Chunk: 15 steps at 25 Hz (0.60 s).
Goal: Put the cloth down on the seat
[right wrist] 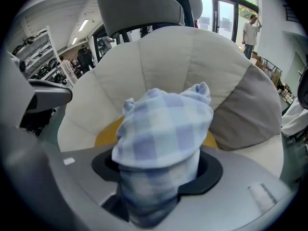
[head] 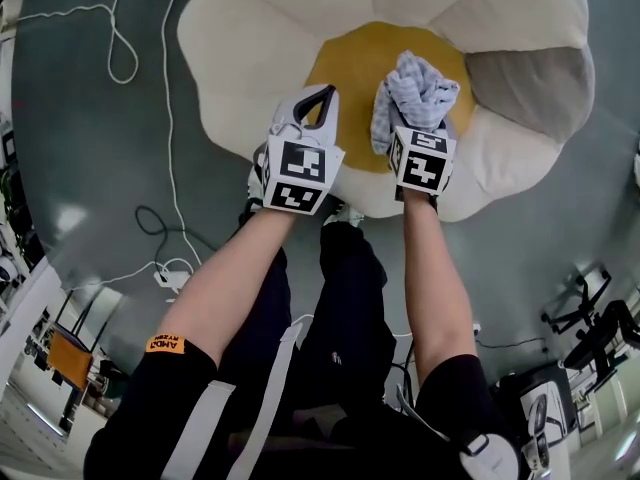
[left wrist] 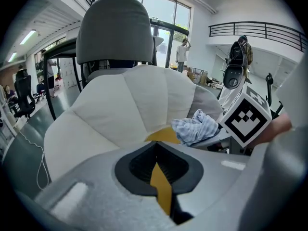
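Observation:
The seat is a flower-shaped cushion with white petals [head: 250,48] and a yellow centre [head: 345,63]. A blue-and-white checked cloth [head: 415,93] is bunched up between the jaws of my right gripper [head: 415,120], which is shut on it over the yellow centre's right side. In the right gripper view the cloth [right wrist: 163,129] fills the jaws of my right gripper [right wrist: 161,177] and hides the pads. My left gripper [head: 322,96] hovers beside it over the centre's left edge, tips together, holding nothing. The left gripper view shows the cloth [left wrist: 195,128] to the right.
One petal [head: 530,78] at the right is grey. A grey headrest [left wrist: 115,30] rises behind the seat. White and black cables [head: 120,48] and a power strip [head: 170,273] lie on the grey floor at the left. A person [left wrist: 182,54] stands far off.

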### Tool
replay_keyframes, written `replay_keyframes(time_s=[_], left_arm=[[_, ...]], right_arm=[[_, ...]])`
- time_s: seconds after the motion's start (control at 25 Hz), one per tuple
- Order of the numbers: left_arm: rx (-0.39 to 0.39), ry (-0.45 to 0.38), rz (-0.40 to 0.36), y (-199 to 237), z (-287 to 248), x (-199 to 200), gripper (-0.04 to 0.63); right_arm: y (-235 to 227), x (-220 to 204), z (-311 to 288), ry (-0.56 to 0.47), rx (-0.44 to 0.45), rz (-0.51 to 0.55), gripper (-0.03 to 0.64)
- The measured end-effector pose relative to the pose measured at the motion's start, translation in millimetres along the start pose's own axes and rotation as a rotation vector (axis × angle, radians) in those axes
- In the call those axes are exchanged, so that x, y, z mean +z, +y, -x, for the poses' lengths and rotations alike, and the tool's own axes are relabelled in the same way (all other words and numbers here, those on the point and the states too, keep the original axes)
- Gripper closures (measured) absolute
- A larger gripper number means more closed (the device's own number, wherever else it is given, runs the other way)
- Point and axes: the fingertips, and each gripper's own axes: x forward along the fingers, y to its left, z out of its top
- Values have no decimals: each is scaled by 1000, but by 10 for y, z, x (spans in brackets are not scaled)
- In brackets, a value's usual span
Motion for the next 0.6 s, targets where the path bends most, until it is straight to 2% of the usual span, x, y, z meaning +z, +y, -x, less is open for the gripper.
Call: replay_keyframes(time_s=[0.36, 0.6], left_arm=[[4, -26, 25, 69, -19, 106, 595], [-14, -35, 27, 40, 214, 275, 595]], right_arm=[[-34, 35, -196, 31, 17, -27, 285], [-144, -25, -31, 51, -12, -96, 256]])
